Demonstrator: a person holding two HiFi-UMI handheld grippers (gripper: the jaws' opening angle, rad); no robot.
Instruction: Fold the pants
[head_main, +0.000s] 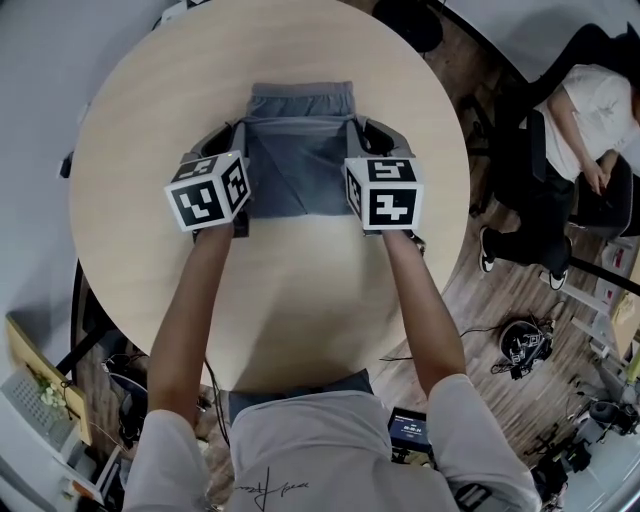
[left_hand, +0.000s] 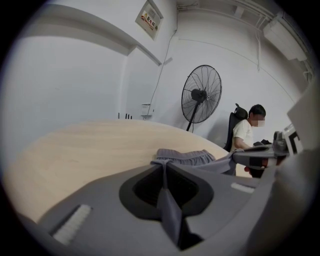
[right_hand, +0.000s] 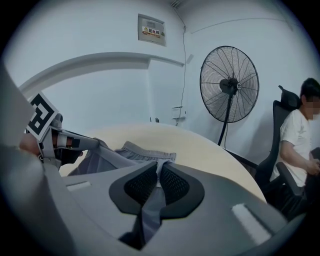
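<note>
**Both claws pinched on the grey pants**

My left claw (left_hand: 164, 164) is closed on a fold of the pants (head_main: 300, 165). In the left gripper view a strip of grey cloth runs down between the two dark pads, which press on it from both sides. My right claw (right_hand: 157, 165) grips the same way on its side. In the right gripper view the cloth comes through the narrow slit between its meshed pads and hangs below them.

In the head view the pants lie on the far half of the round, pale wooden worktop (head_main: 300, 290), roughly centred between my forearms. The elastic waistband (head_main: 302, 98) lies flat on the far side, just beyond both claw tips. A layer of cloth stretches between the two claws, with creases fanning across it. It reaches back toward me to a straight near edge, about level with the marker cube (head_main: 208, 190) on my left claw. I hold one corner of that layer on the left and the other on the right. The claws are well apart, pointing away from me and tilted downward.

I cannot tell whether the pinched corners touch the worktop or ride just above it.

Beyond the worktop a standing fan (right_hand: 229, 85) is by the white wall and a sign (right_hand: 151, 30) hangs higher up. A person (head_main: 590, 110) sits in a dark chair off to my right.
</note>
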